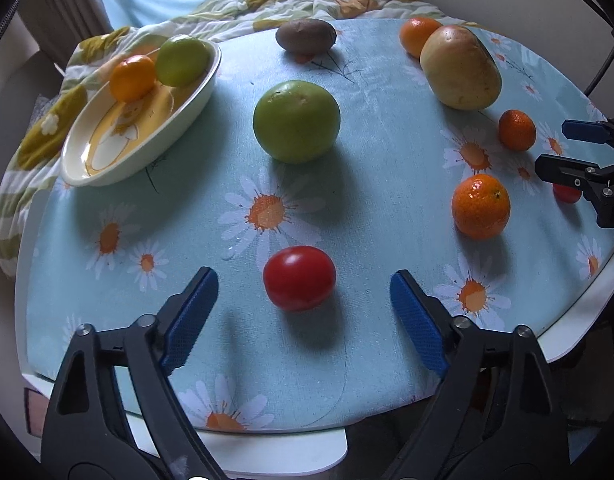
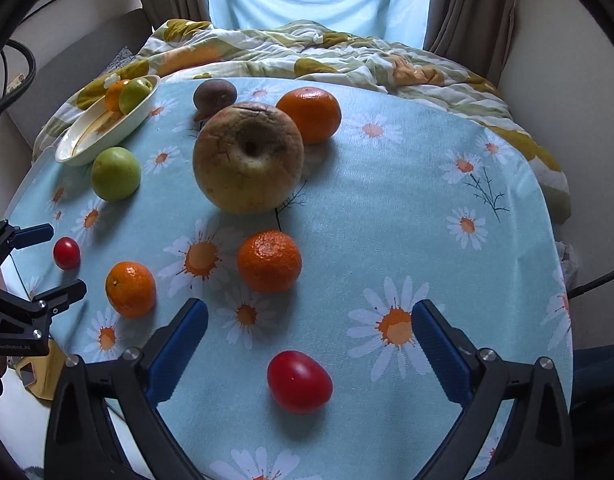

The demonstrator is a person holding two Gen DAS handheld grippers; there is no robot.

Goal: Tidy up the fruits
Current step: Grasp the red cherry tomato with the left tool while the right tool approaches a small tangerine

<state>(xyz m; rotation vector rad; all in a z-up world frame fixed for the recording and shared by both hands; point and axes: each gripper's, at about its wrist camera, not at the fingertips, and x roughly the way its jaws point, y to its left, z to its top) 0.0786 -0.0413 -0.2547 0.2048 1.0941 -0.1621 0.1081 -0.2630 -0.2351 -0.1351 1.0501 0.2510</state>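
bowl [image 1: 119,168] at far left holds a mandarin [image 1: 132,77] and a green fruit [image 1: 182,60]. loose on cloth: green fruit [image 1: 296,121], two tomatoes [image 1: 299,278] [image 2: 299,382], mandarins, wrinkled apple [image 2: 248,157], dark fruit [image 1: 306,36].

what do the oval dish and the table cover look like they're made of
The oval dish: probably glazed ceramic, possibly melamine; smooth cream surface with a soft sheen and a printed yellow motif inside. The table cover: woven cloth, matte; a fine weave shows, and it creases slightly over the board's edge, with printed daisies.
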